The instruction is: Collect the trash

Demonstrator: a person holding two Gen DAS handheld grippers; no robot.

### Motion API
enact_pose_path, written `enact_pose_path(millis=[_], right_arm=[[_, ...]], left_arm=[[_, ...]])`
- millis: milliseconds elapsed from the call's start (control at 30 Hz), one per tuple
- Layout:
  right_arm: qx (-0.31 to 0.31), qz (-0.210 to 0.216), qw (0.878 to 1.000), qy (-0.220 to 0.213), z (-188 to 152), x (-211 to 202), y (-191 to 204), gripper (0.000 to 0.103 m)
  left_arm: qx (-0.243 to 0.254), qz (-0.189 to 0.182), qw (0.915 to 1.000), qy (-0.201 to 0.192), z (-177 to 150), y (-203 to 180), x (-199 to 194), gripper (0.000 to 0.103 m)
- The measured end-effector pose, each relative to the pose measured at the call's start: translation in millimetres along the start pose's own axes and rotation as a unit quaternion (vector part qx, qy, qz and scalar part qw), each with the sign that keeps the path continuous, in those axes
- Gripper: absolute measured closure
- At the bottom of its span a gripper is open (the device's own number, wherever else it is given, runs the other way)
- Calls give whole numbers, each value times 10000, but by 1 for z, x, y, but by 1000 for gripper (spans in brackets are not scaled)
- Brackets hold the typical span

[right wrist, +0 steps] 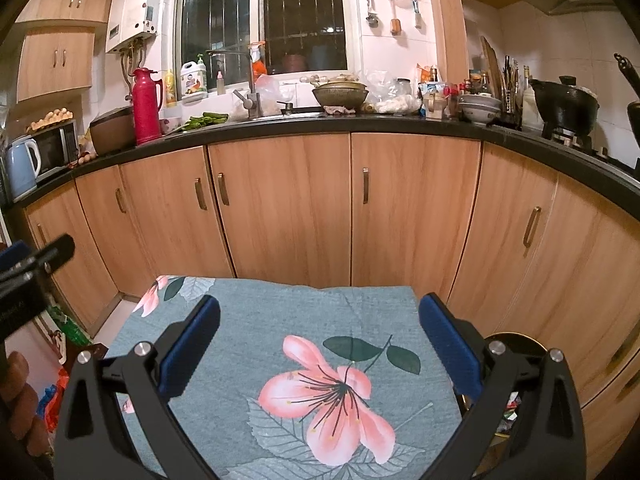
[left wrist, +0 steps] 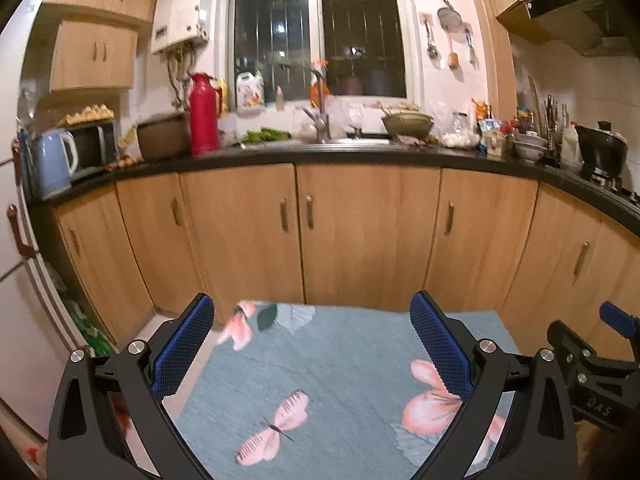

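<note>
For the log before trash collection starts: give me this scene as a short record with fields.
setting: kitchen, wooden cabinets under a black countertop
left gripper: open, holding nothing
right gripper: open, holding nothing
below the grippers: blue floral cloth, nothing on the part that shows
possible trash: round bin by the cloth's right edge, coloured scraps inside
counter items: red thermos, blue kettle, black pot

Home kitchen: wooden cabinets (right wrist: 280,200), sink faucet (right wrist: 251,96), stove pot (right wrist: 566,102).
</note>
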State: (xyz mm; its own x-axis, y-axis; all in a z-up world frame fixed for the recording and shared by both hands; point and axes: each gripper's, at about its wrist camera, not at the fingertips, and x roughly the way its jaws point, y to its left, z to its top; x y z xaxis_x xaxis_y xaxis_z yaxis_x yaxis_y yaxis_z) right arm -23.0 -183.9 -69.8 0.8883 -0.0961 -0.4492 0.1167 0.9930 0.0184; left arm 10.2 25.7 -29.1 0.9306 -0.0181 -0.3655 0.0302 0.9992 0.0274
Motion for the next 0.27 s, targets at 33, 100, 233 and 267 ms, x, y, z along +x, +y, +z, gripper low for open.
enact_pose_path(millis=[33, 100, 233, 267], right_arm=[[-22, -11, 10000, -9, 0, 0, 1, 3], [-41, -16, 10000, -7, 0, 0, 2, 3], [-54, -2, 10000, -3, 0, -1, 3, 3], [-54, 3, 10000, -4, 0, -1, 3, 3]], left_arm=[[100, 97, 9999, -24, 1, -1, -1, 8], [247, 317, 9992, -58, 3, -3, -1, 8], [241, 315, 9992, 29, 3, -2, 0, 8], [230, 249, 9994, 57, 3, -1, 0, 8]])
